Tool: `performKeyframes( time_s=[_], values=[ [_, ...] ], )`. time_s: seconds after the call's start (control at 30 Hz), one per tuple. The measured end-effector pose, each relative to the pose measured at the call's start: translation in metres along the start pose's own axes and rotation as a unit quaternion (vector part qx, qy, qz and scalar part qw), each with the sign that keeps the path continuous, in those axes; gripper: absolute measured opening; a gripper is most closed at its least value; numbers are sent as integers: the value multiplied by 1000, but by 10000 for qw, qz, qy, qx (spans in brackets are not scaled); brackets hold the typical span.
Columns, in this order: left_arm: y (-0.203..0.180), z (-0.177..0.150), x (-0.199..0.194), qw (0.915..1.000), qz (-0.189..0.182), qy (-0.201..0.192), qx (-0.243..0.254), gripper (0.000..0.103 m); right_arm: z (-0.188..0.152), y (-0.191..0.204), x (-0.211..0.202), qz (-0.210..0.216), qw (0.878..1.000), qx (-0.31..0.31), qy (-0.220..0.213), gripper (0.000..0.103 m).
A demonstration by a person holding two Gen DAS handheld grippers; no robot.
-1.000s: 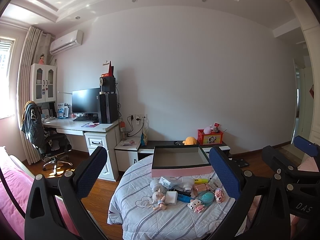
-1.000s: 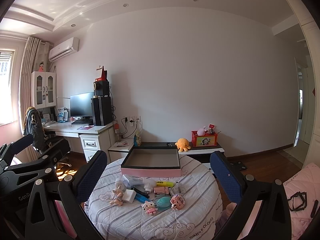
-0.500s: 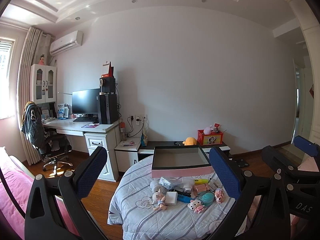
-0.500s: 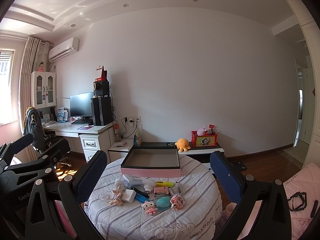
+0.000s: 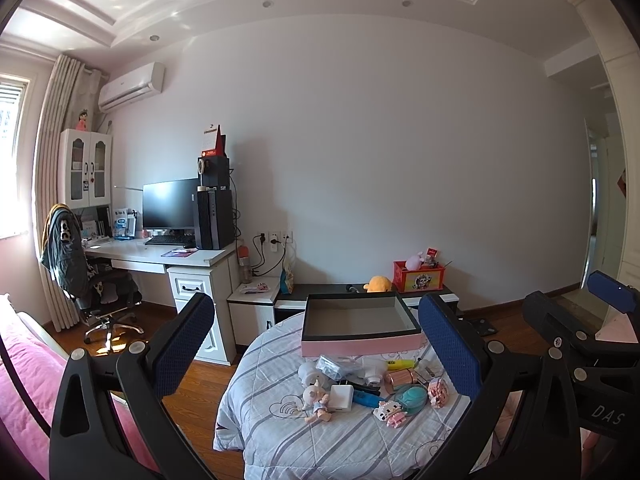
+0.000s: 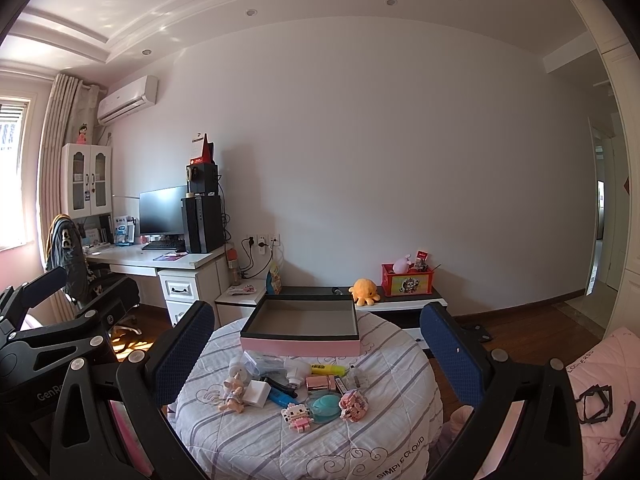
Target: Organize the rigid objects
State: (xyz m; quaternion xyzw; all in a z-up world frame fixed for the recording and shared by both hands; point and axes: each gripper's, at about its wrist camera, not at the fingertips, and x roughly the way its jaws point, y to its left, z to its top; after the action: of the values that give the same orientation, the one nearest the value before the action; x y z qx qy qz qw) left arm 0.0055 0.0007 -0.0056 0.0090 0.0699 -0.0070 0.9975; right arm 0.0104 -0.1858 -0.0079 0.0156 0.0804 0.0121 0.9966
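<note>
A round table with a striped cloth (image 5: 280, 436) (image 6: 224, 444) holds an empty pink box with a dark rim (image 5: 360, 346) (image 6: 300, 346) at its far side. In front of the box lies a cluster of small items: a pig figurine (image 6: 234, 392), a white charger (image 6: 256, 394), a yellow highlighter (image 6: 326, 369), a teal disc (image 6: 325, 405), a block cat figure (image 6: 297, 418) and a pink block figure (image 6: 353, 400). My left gripper (image 5: 316, 356) and right gripper (image 6: 316, 356) are both open and empty, held well back from the table.
A white desk (image 6: 160, 260) with monitor and computer tower stands at left, with an office chair (image 5: 88, 280). A low cabinet (image 6: 400, 300) behind the table carries an orange plush and a red box. A pink bed (image 5: 32, 360) lies at left; wooden floor surrounds the table.
</note>
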Motion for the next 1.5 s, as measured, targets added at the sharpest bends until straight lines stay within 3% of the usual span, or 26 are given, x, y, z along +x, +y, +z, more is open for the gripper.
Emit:
performKeyframes(
  time_s=[0.33, 0.7, 0.83, 0.97, 1.2, 1.33, 1.5],
  values=[
    [-7, -1, 6, 10000, -19, -19, 44, 103, 2, -4, 7, 12, 10000, 11, 50, 103],
    [-12, -22, 65, 9995, -169, 268, 64, 103, -14, -12, 57, 78, 9993, 6, 354, 103],
    [-9, -43, 95, 9982, -196, 553, 111, 103, -37, -18, 87, 102, 9979, -84, 627, 103],
    [4, -79, 135, 9940, -129, 1086, 57, 103, -74, -36, 126, 52, 9938, 83, 1107, 103],
    [27, -153, 216, 9706, -198, 2356, -449, 103, -142, -63, 188, -30, 9816, 343, 1880, 103],
    [22, -186, 244, 9627, 7, 2701, -140, 103, -169, -73, 216, -28, 9739, 422, 2231, 103],
    [29, -212, 266, 9541, -1, 2995, -24, 103, -188, -80, 239, 31, 9667, 495, 2510, 103]
  ],
)
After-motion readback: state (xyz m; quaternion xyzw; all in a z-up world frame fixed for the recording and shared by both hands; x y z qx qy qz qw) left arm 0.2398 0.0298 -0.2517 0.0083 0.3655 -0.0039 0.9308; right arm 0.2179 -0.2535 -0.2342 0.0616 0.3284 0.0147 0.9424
